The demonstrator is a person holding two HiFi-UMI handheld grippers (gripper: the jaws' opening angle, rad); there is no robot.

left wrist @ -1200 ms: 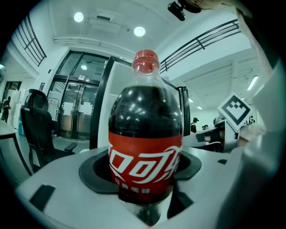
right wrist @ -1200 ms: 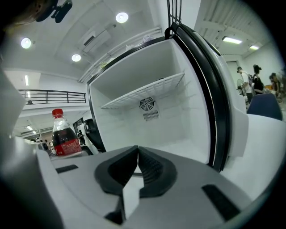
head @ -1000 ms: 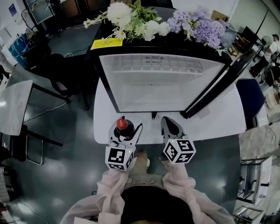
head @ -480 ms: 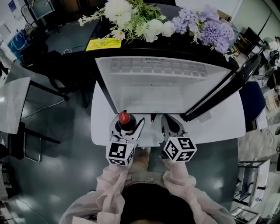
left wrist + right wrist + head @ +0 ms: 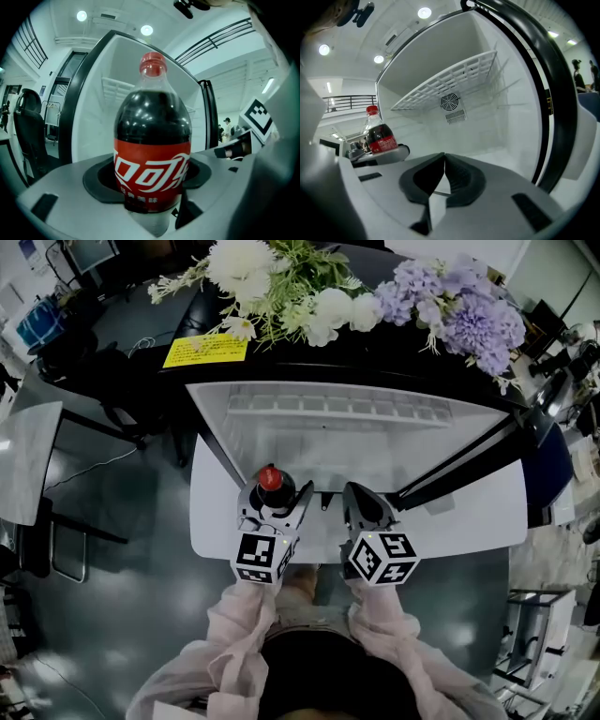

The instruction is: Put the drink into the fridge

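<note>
I'm clamping L gripper [image 5: 274, 510] on the cola bottle [image 5: 152, 140], upright, right at the fridge [image 5: 217, 442] mouth. R gripper [image 5: 443, 174] is idling, jaws together, empty. Door [image 5: 469, 457] is hanging open. Bottle isn't in yet, so placement inside, below the wire shelf [image 5: 450, 79], is pending.

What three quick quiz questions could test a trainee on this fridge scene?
1. True or false: the right gripper is shut with nothing between its jaws.
2. The cola bottle is held by: A) the right gripper, B) the left gripper, C) neither gripper.
3. Fill in: on top of the open fridge lie ____.
Key: 1 true; 2 B; 3 flowers.
</note>
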